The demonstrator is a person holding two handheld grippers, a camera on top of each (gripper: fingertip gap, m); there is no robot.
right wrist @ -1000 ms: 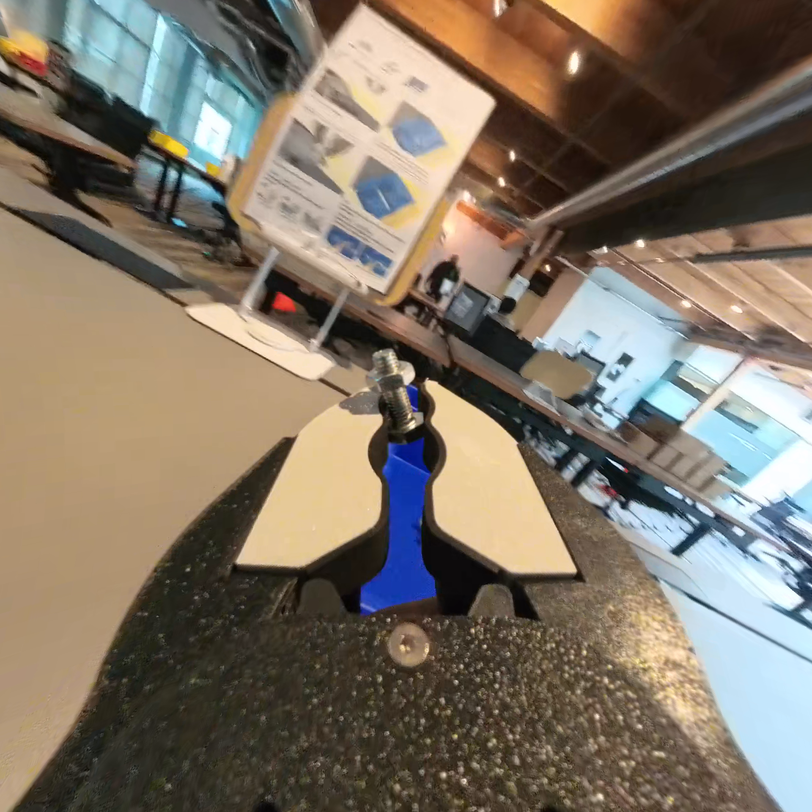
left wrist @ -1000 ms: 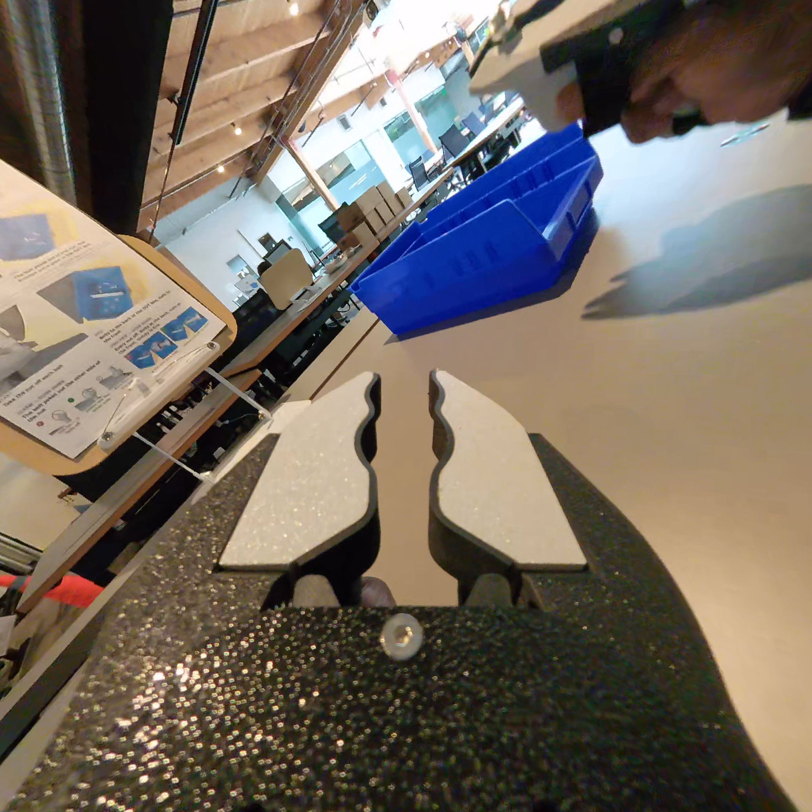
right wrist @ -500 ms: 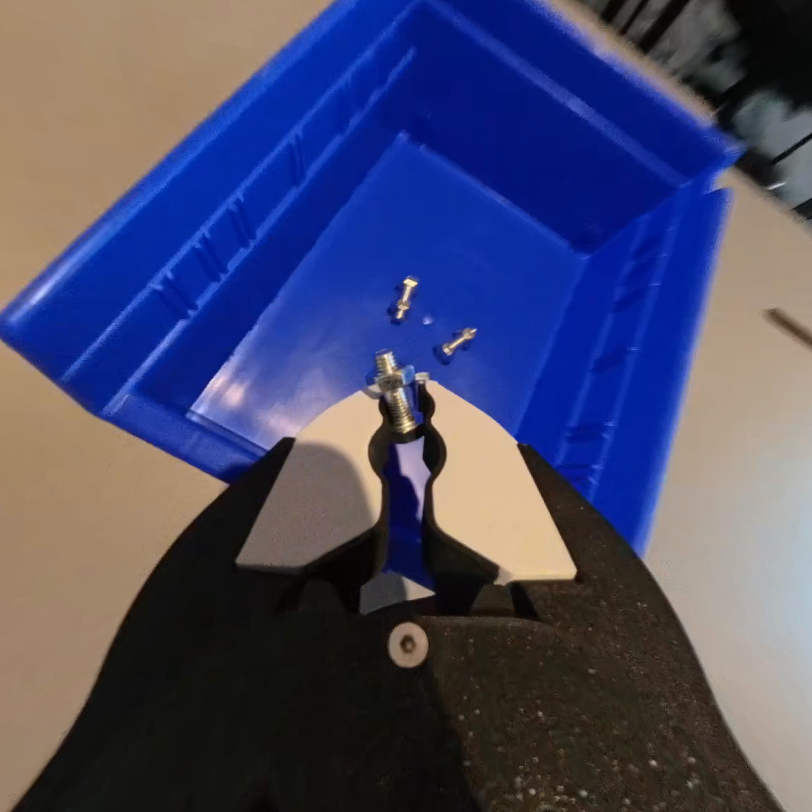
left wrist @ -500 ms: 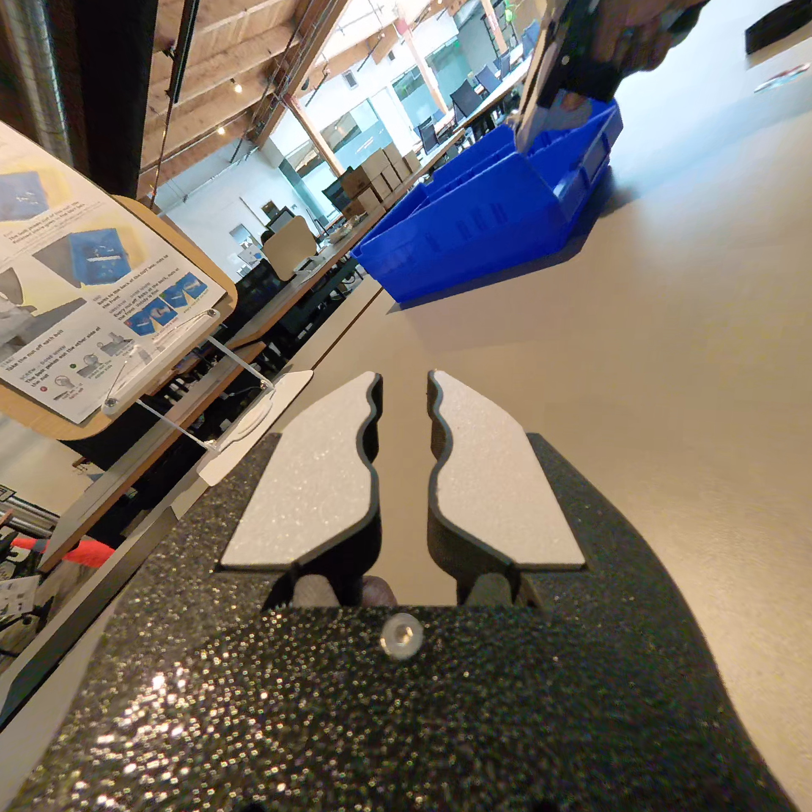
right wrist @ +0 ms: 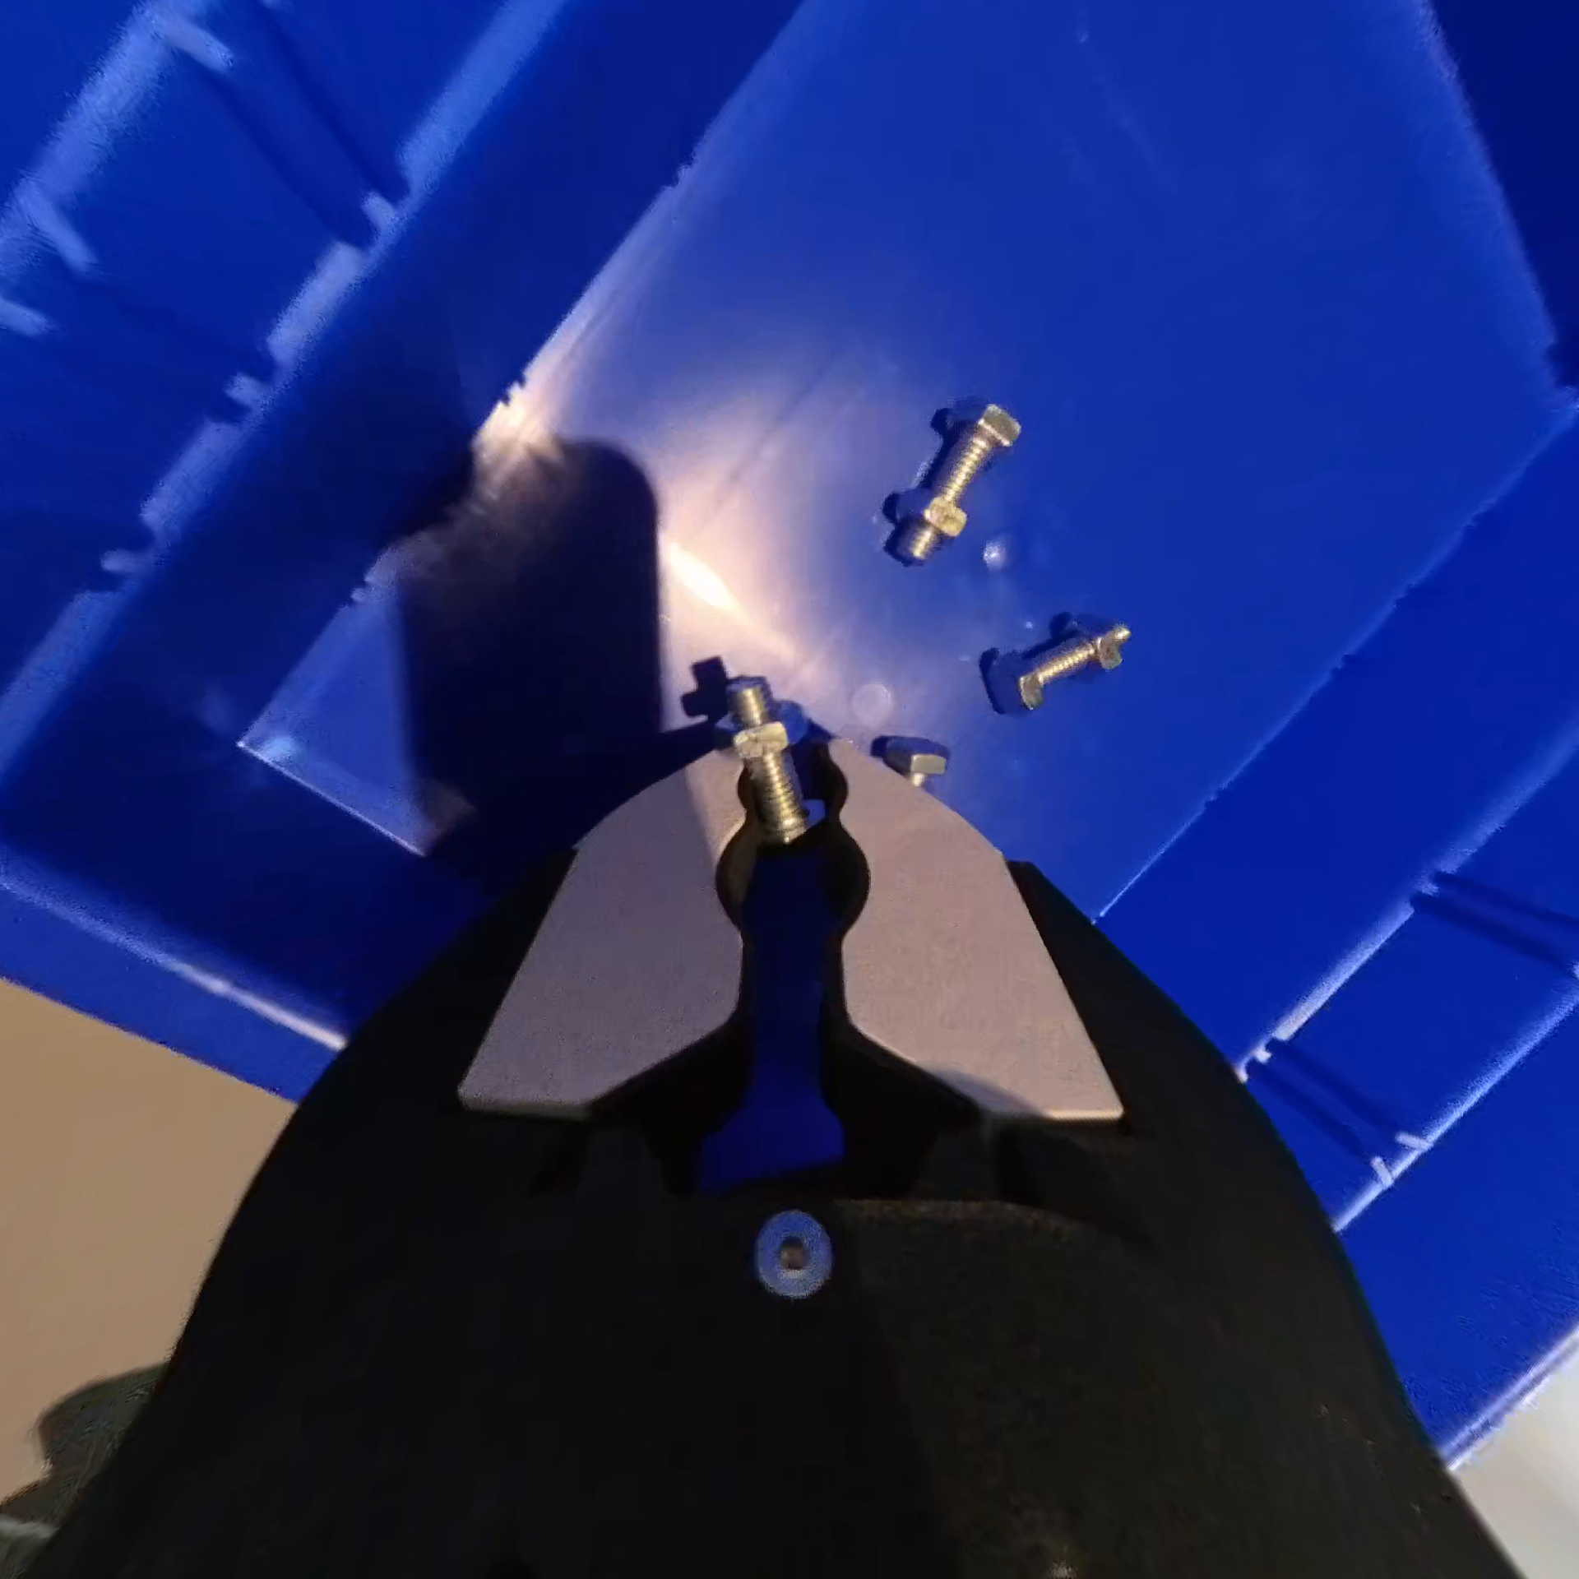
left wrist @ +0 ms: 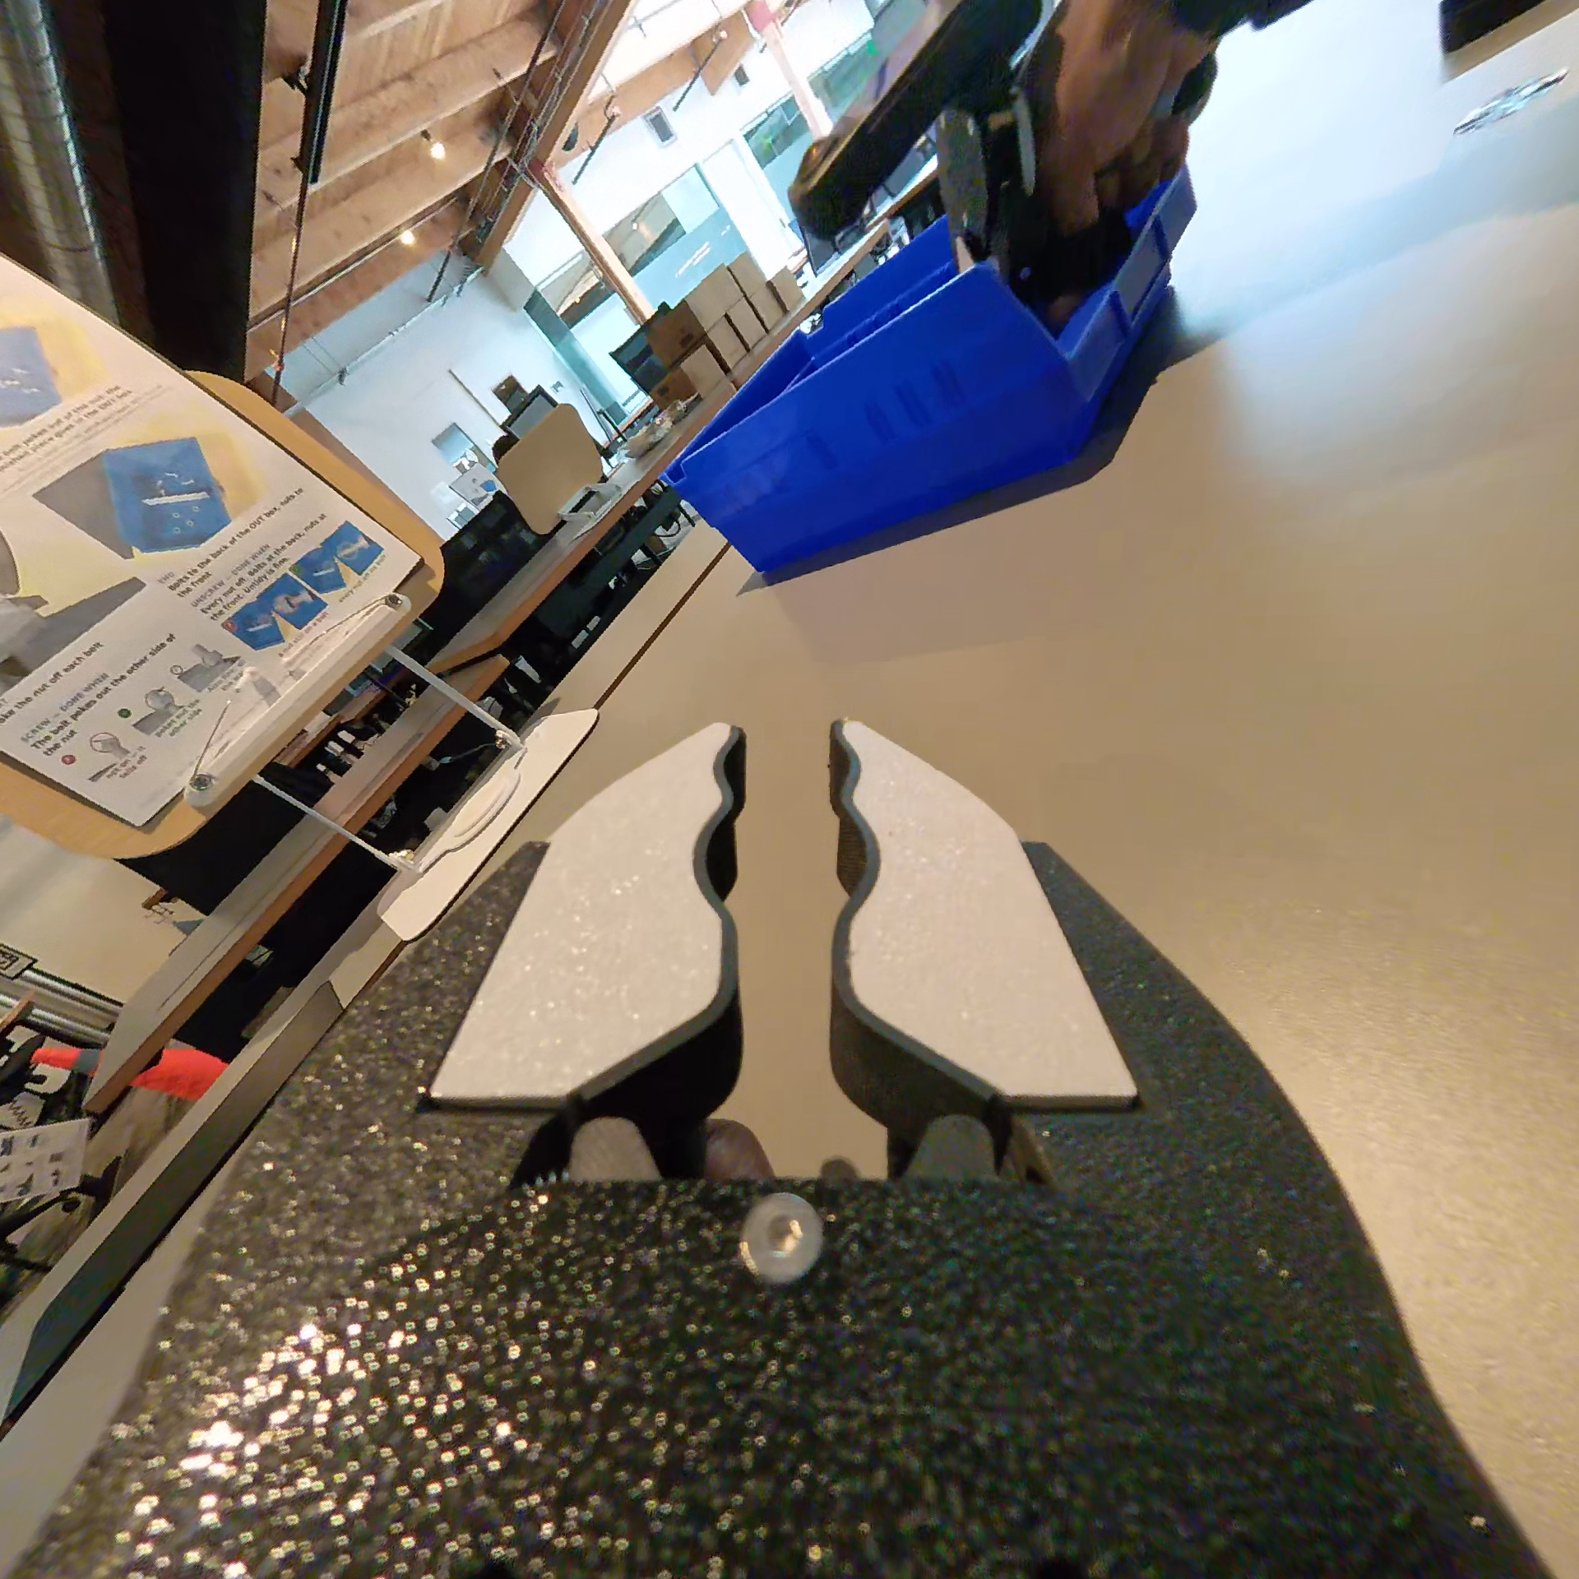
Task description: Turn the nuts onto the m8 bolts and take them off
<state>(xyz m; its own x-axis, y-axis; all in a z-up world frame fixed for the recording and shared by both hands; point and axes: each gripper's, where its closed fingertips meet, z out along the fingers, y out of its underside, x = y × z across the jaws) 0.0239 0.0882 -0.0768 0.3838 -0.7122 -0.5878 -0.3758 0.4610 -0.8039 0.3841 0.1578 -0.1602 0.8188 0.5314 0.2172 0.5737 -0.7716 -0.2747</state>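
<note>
Right gripper (right wrist: 786,790): reaches down into the blue bin (right wrist: 1111,256), its fingers clamped on the threaded shank of a bolt (right wrist: 769,786).
Held bolt: points away from the camera, shaft sticking out past the fingertips, with a nut (right wrist: 760,736) threaded on near its far end; its head is hidden between the fingers.
Blue bin, inside: two more bolts lie loose on the floor of the bin to the right of the held one, the far bolt (right wrist: 957,491) with a nut near one end, the nearer bolt (right wrist: 1072,662) lying crosswise with a nut at its right end. A small metal piece (right wrist: 914,756) shows just past the right fingertip; what it is cannot be told.
Shadow: the gripper's dark shadow falls on the bin floor to the left.
Left gripper (left wrist: 786,752): hovers low over the beige worktop (left wrist: 1239,769), fingers apart with bare worktop showing between them, holding nothing.
Left wrist view, far: the blue bin (left wrist: 897,419) sits on the worktop at far right, with a person's hand (left wrist: 1102,128) lowering the other gripper into it.
Instruction board (left wrist: 171,598): a printed sheet on a wooden board, propped on a stand at the left edge of the worktop.
</note>
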